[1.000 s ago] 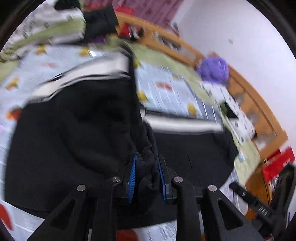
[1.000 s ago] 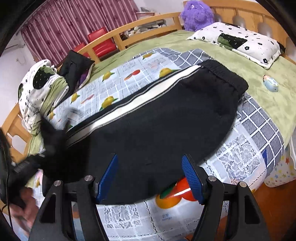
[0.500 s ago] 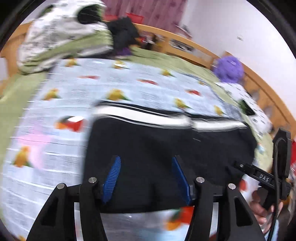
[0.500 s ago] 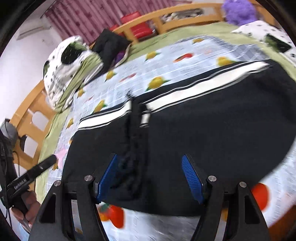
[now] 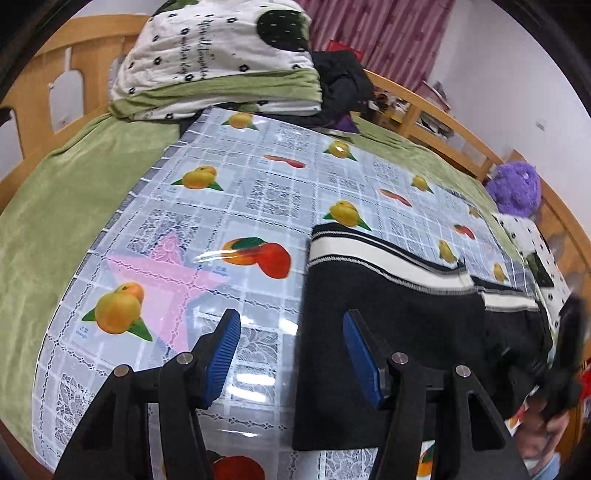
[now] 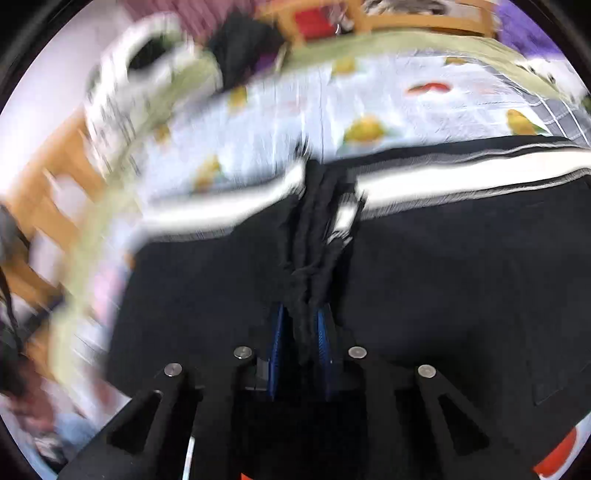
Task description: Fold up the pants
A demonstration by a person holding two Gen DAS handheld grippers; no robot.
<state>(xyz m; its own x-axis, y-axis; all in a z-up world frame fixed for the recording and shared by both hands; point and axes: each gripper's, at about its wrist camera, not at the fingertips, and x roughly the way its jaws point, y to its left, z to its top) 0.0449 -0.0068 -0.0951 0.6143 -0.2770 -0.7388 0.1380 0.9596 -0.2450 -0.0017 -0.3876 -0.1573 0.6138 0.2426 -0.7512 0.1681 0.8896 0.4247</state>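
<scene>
The black pants (image 5: pixel 391 332) with the white side stripe lie on the bed, spread over a glossy fruit-print cloth (image 5: pixel 229 206) that covers a green blanket (image 5: pixel 55 206). Seen from the left wrist, they fill the right part of the cloth, their straight left edge running toward the camera.

The left hand-held gripper (image 5: pixel 291 354) hangs over that edge with its blue pads well apart and nothing between them — one finger is above bare cloth, the other above the black fabric.

The right hand-held gripper (image 6: pixel 299 332) is closed tight on the pants (image 6: pixel 443 277): a bunched ridge of black fabric (image 6: pixel 314 236) rises from between its blue pads and runs up to the stripe. That view is badly blurred, so finer detail cannot be told.

At the far end of the bed sits a folded white quilt with black flowers (image 5: pixel 218 55), a heap of dark clothes (image 5: pixel 343 85) beside it. A purple plush toy (image 5: pixel 515 188) rests by the wooden bed rail (image 5: pixel 436 110), near a flower-print pillow (image 5: pixel 532 243). Maroon curtains (image 5: pixel 380 33) hang behind.
</scene>
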